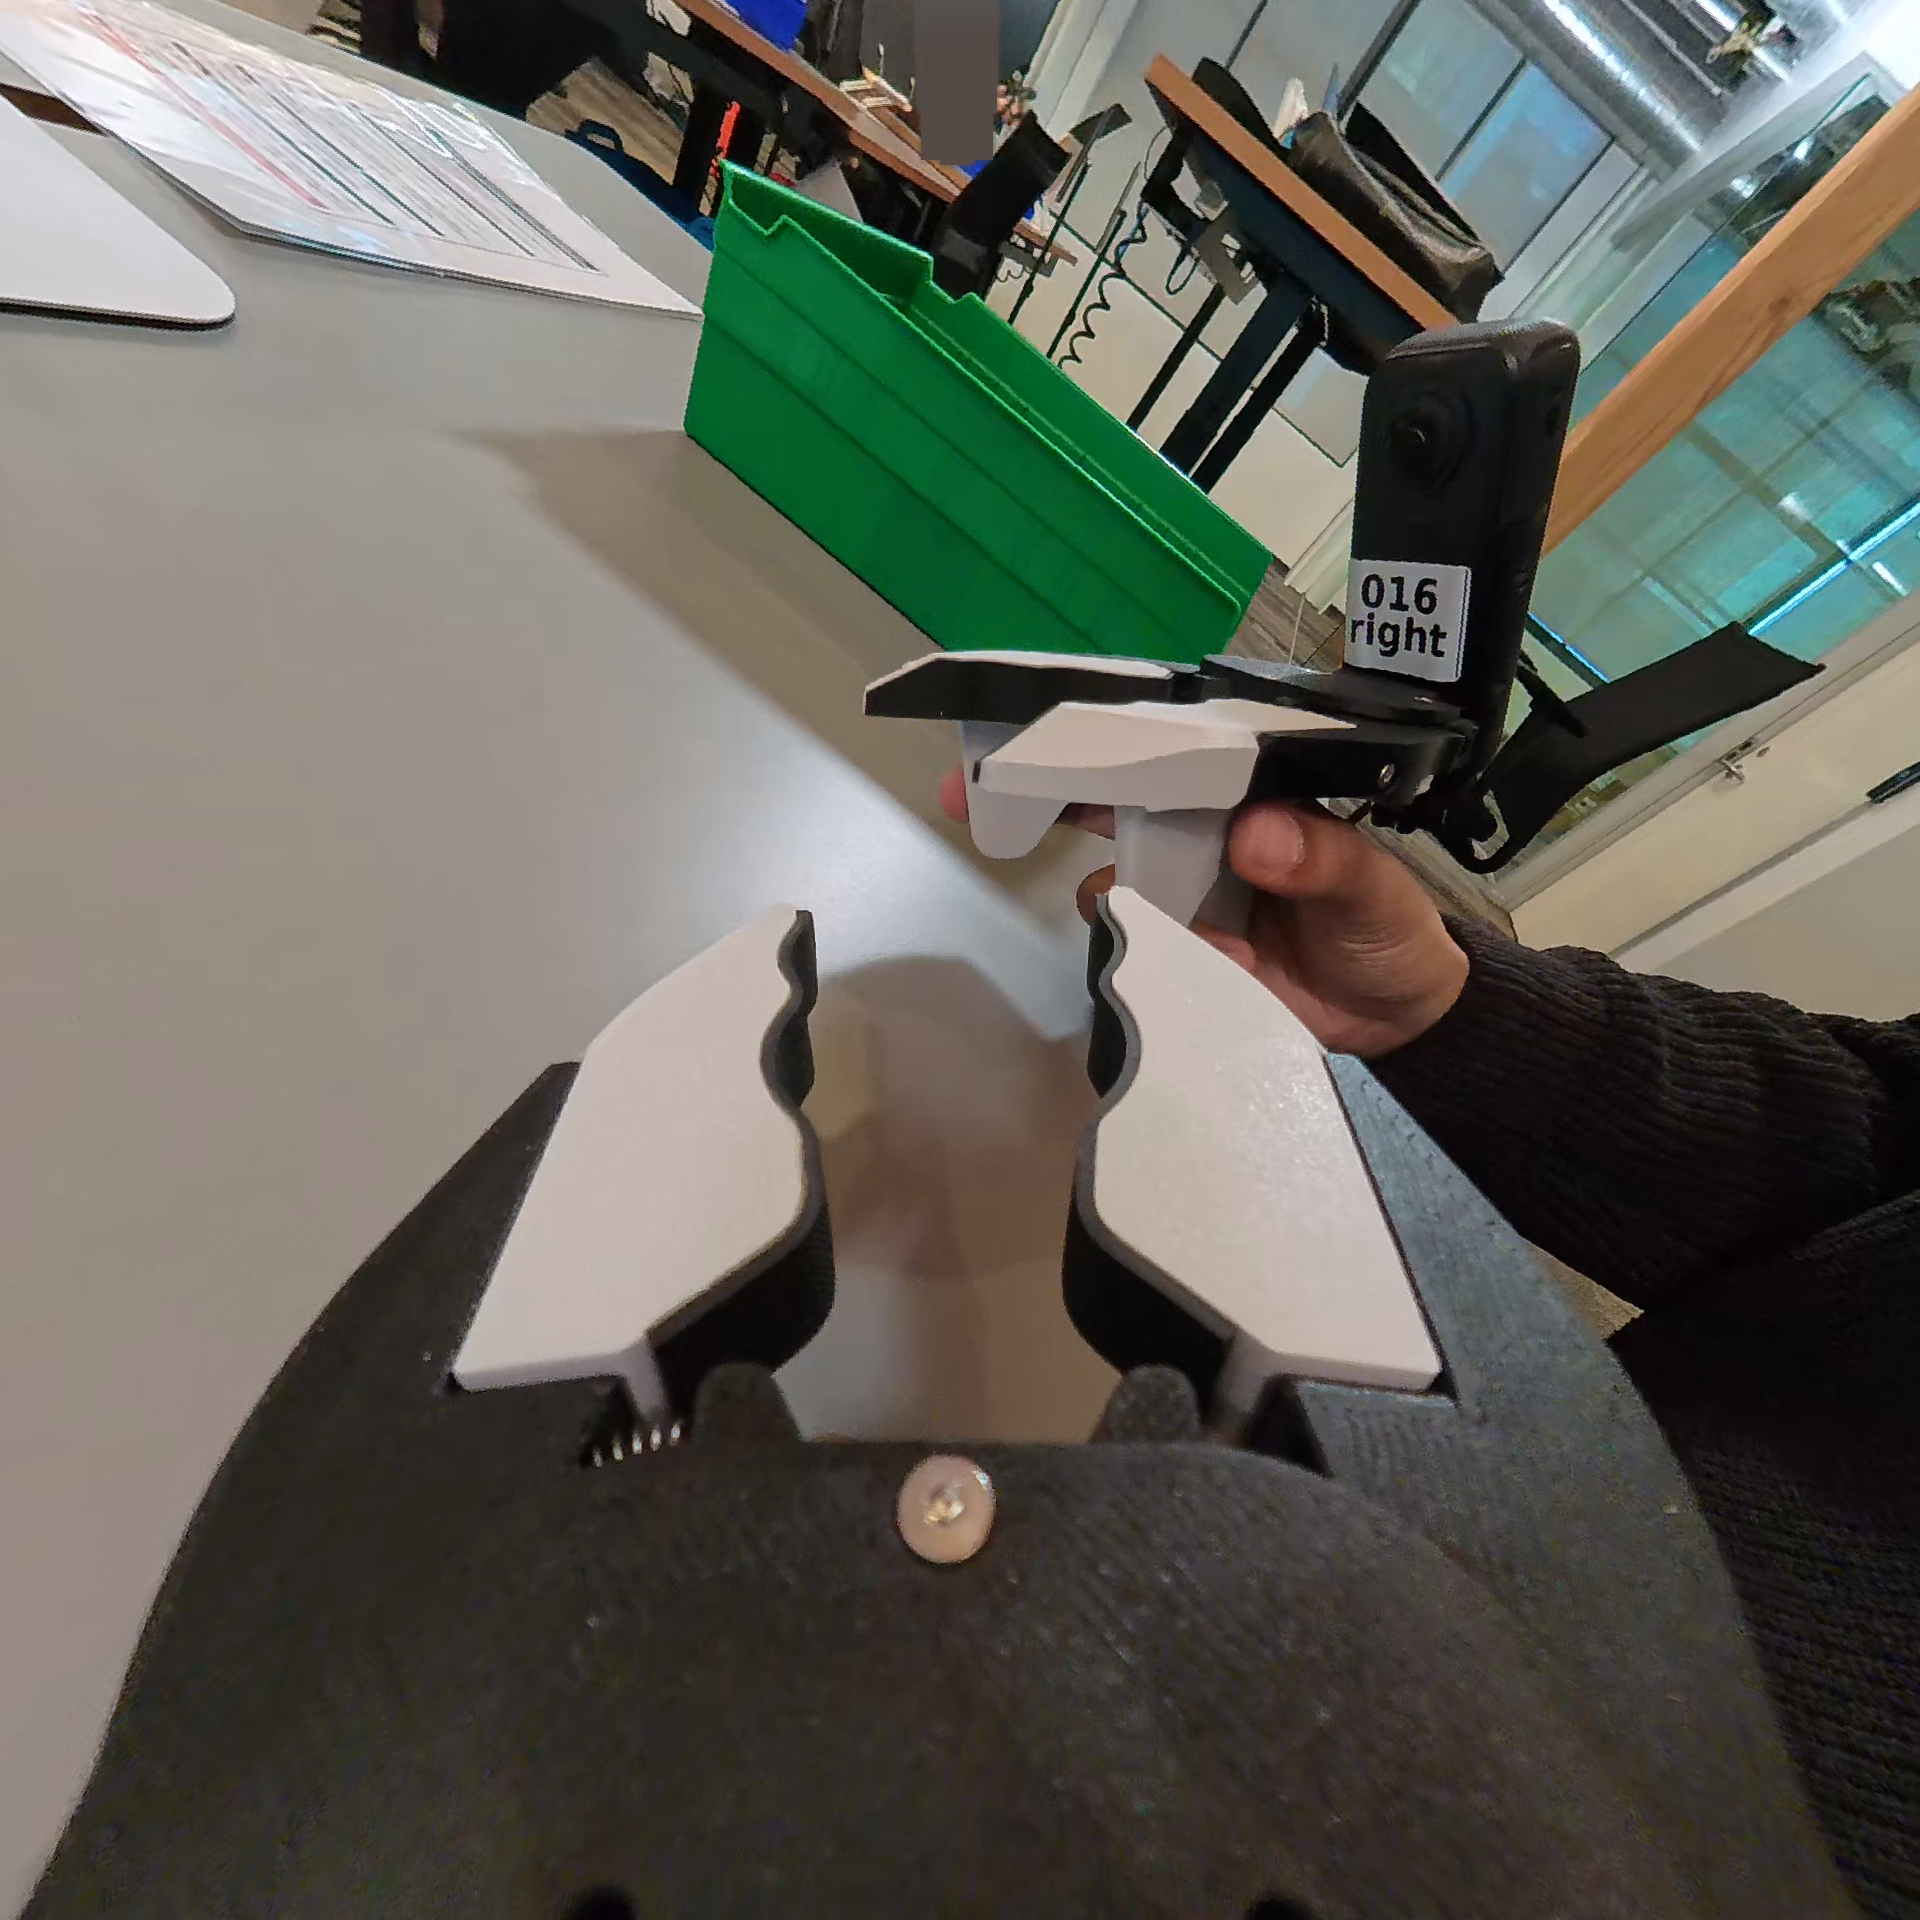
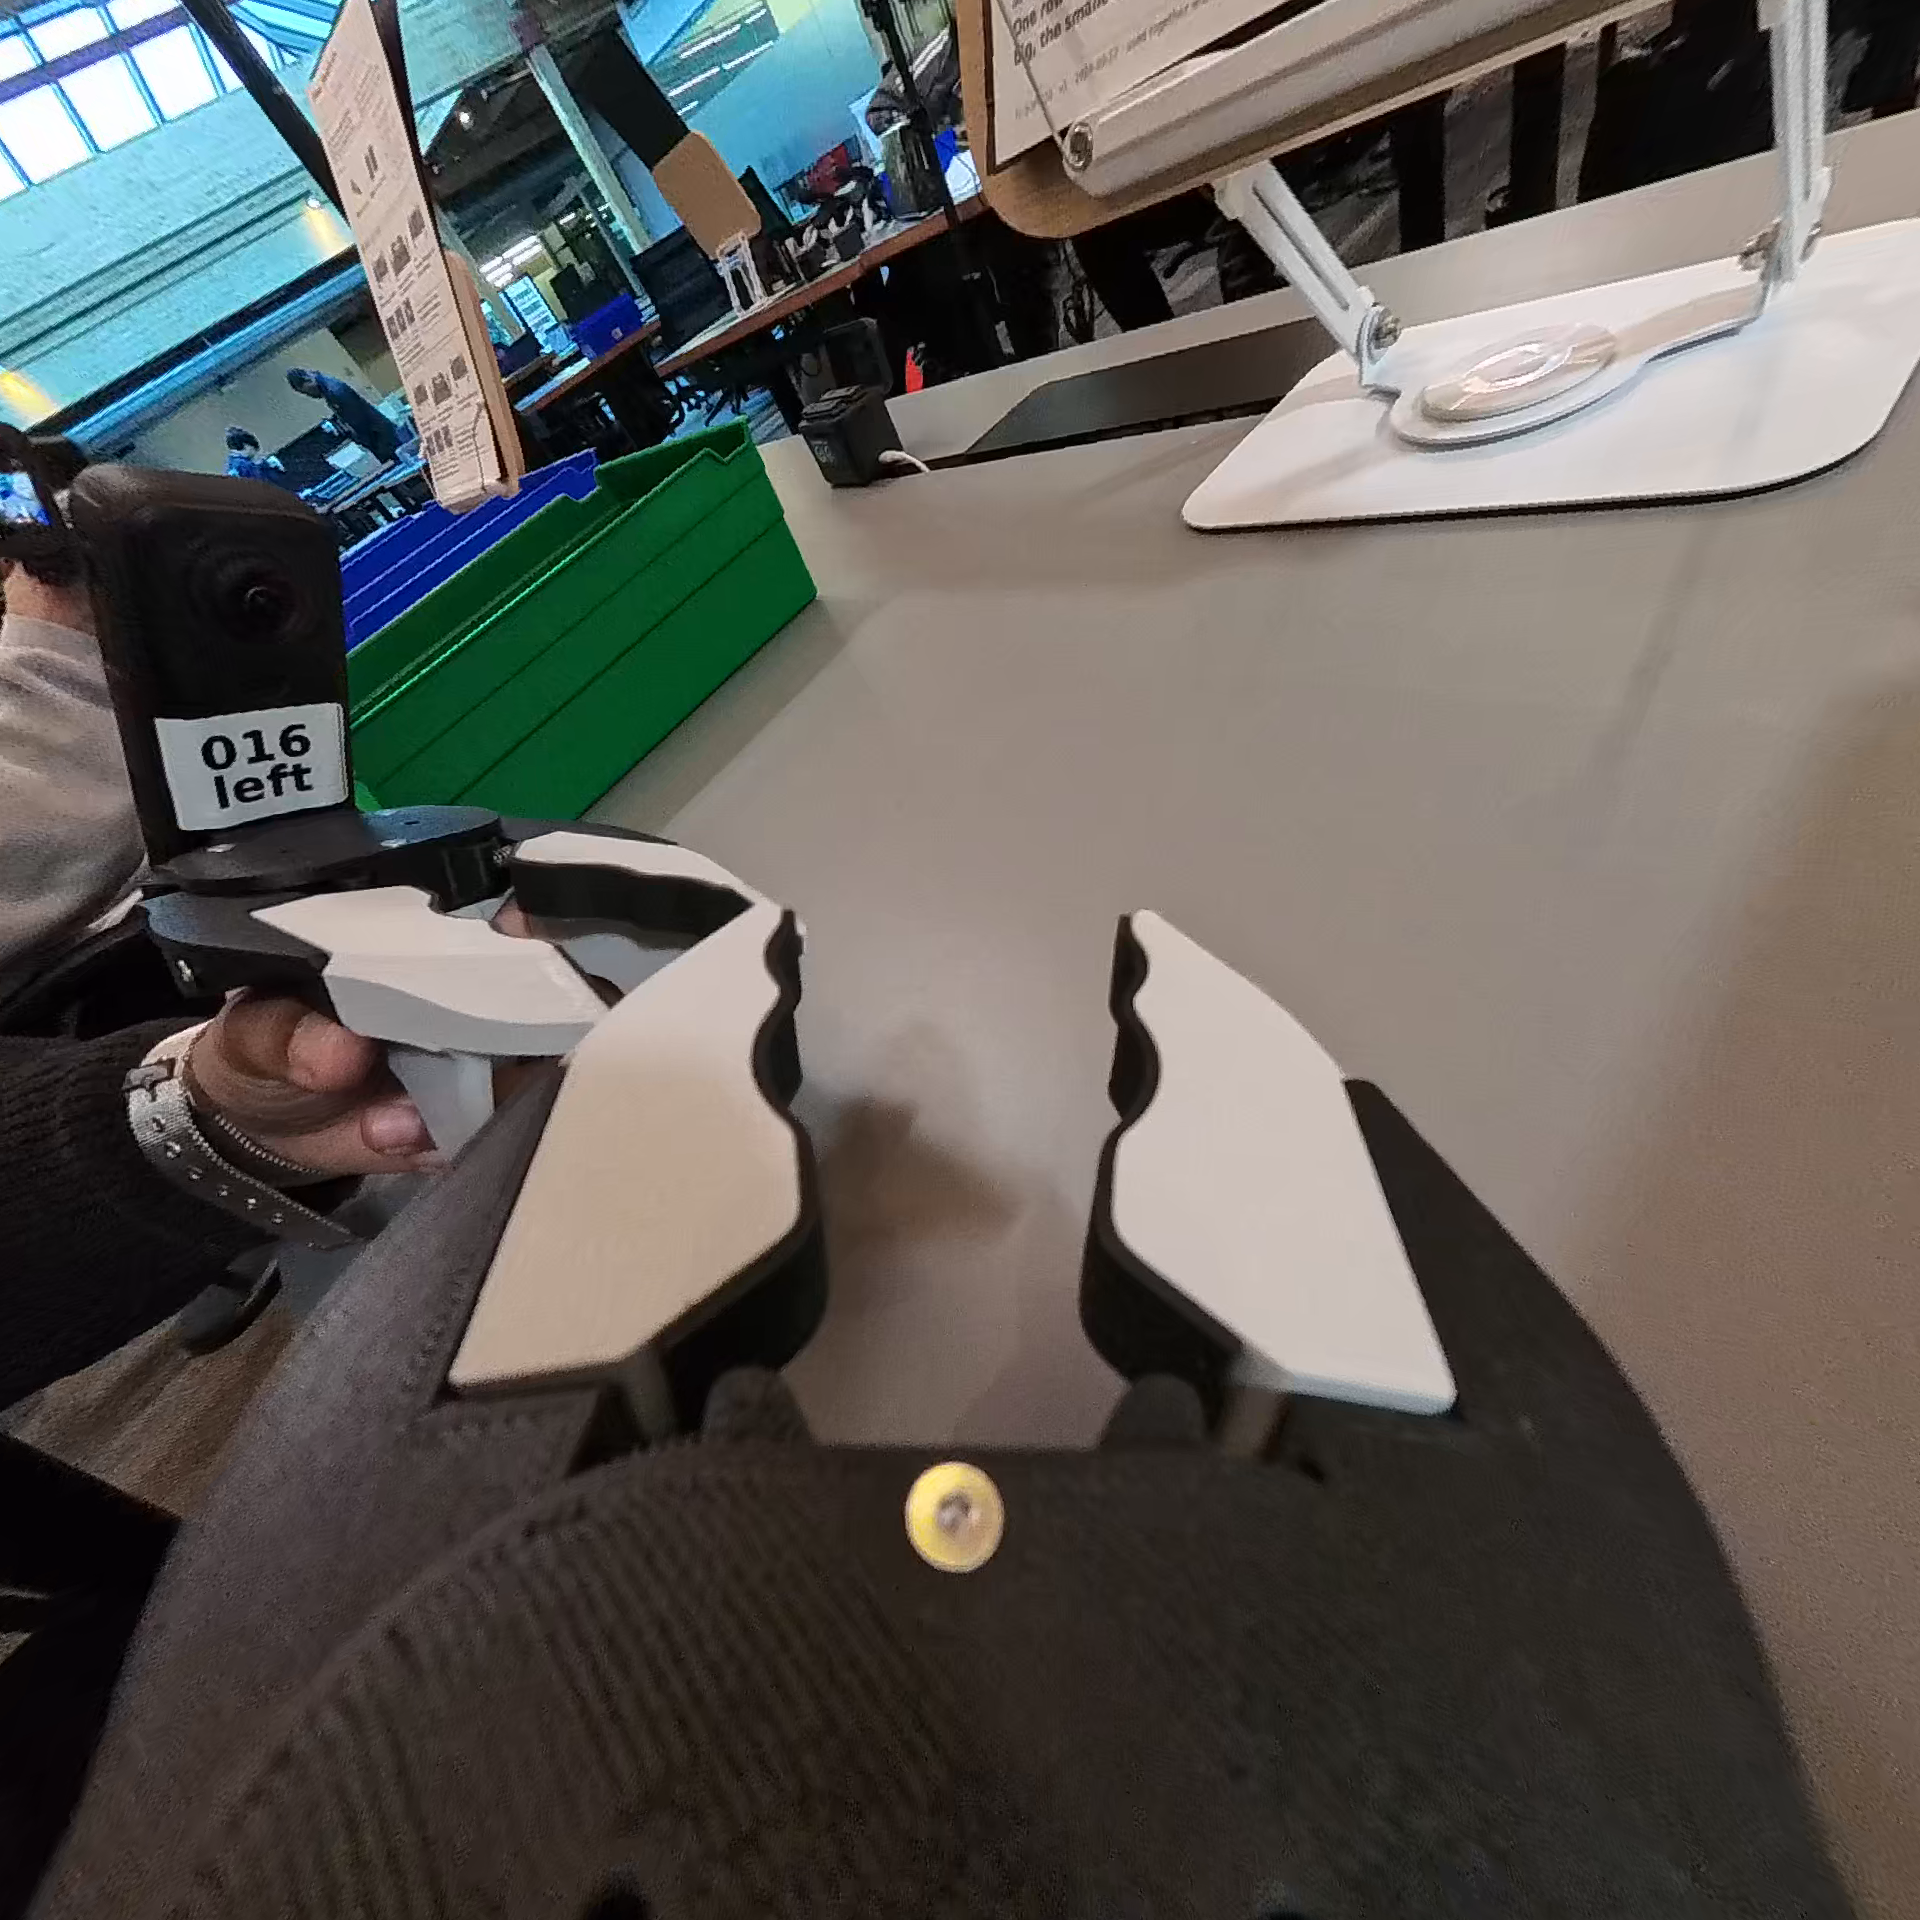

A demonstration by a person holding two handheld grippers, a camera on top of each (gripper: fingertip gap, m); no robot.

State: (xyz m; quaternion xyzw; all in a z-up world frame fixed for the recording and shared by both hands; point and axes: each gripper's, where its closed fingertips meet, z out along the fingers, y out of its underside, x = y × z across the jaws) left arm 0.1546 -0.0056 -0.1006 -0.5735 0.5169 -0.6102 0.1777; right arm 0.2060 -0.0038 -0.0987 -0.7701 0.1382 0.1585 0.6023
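My left gripper (image 1: 951,935) is open and empty, held low over the bare grey table (image 1: 364,779). My right gripper (image 2: 961,935) is also open and empty over the same table (image 2: 1351,831). Each shows in the other's view, held in a hand with a dark sleeve: the right gripper (image 1: 935,727) is just ahead and to the right of my left fingertips, and the left gripper (image 2: 655,930) is close to my right gripper's left finger. A green plastic bin (image 1: 935,416) stands ahead of both, and it also shows in the right wrist view (image 2: 582,644). Its inside is hidden.
A white stand base (image 2: 1558,416) with a tilted board on it stands at the far right; it also shows in the left wrist view (image 1: 83,260), beside a laminated sheet (image 1: 343,156). A small black device with a cable (image 2: 852,436) and a blue bin (image 2: 468,530) lie beyond the green bin.
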